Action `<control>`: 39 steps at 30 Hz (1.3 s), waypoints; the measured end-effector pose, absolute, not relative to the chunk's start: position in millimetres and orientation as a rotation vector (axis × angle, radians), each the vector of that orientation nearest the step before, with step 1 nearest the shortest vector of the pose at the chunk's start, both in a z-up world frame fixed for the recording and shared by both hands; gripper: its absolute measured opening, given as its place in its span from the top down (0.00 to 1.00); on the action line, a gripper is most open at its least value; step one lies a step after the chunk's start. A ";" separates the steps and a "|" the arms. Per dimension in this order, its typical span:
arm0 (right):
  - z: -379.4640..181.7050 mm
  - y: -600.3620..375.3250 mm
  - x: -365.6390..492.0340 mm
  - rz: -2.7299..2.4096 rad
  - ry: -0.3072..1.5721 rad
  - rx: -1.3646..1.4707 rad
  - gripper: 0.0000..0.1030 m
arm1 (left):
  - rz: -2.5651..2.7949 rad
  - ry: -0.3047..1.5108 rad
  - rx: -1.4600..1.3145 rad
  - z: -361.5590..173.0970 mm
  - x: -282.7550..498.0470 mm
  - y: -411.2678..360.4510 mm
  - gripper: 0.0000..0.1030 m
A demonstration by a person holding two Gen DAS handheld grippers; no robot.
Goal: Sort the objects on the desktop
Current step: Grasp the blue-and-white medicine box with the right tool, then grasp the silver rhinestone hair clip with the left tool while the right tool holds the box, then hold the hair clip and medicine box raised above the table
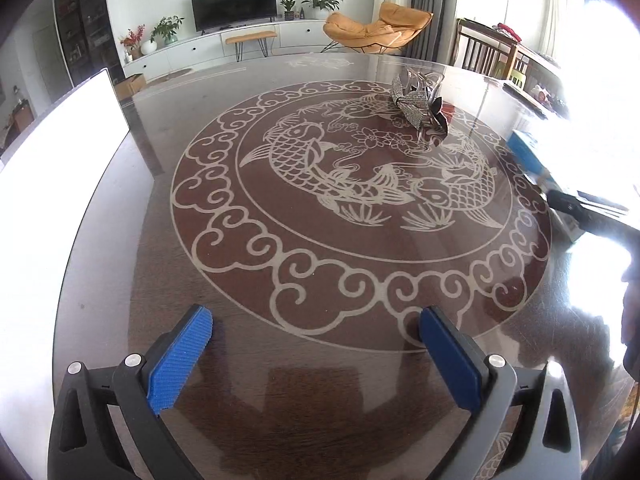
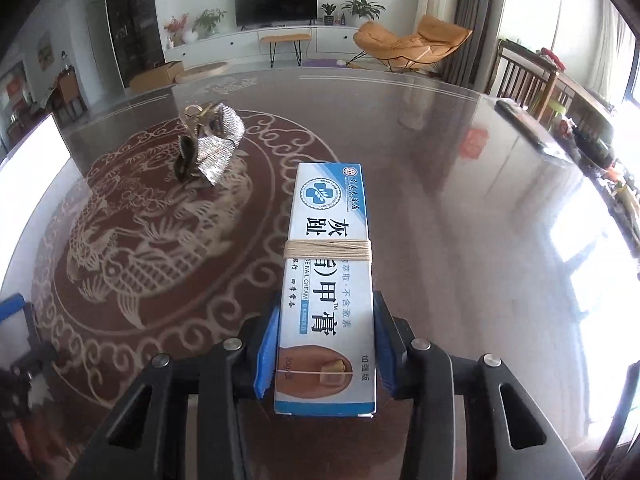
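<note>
Nail cream box | light stiff card, crushable | right gripper clamped on near end | left gripper spread, empty | sequin bow clip beyond box, apart

Living rm: white wall w/ black TV on long white cabinet, potted plants, orange lounge chair, grey curtains; bright daylight from right.
</note>
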State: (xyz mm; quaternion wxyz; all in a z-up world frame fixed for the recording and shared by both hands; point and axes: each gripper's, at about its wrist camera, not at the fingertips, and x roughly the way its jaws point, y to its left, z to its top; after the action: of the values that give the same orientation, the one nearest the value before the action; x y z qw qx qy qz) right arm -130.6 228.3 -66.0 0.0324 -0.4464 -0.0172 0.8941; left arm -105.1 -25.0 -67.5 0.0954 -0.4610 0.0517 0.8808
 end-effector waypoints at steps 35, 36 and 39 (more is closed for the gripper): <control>-69.6 269.9 -92.5 2.759 0.041 -1.325 0.54 | 2.601 0.186 -1.288 -49.6 -258.1 94.9 0.46; -69.7 270.1 -92.4 2.759 0.041 -1.324 0.54 | 2.606 0.186 -1.282 -49.7 -240.4 83.1 0.46; -69.7 270.1 -92.5 2.759 0.041 -1.324 0.54 | 2.630 0.165 -1.292 -50.5 -181.2 43.4 0.46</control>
State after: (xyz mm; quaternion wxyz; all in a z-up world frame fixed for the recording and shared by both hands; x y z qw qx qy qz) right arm -92.5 270.1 -69.7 0.0406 -0.4324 0.0133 0.9007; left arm -181.2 43.4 -50.5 0.1030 -0.4378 0.0560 0.8914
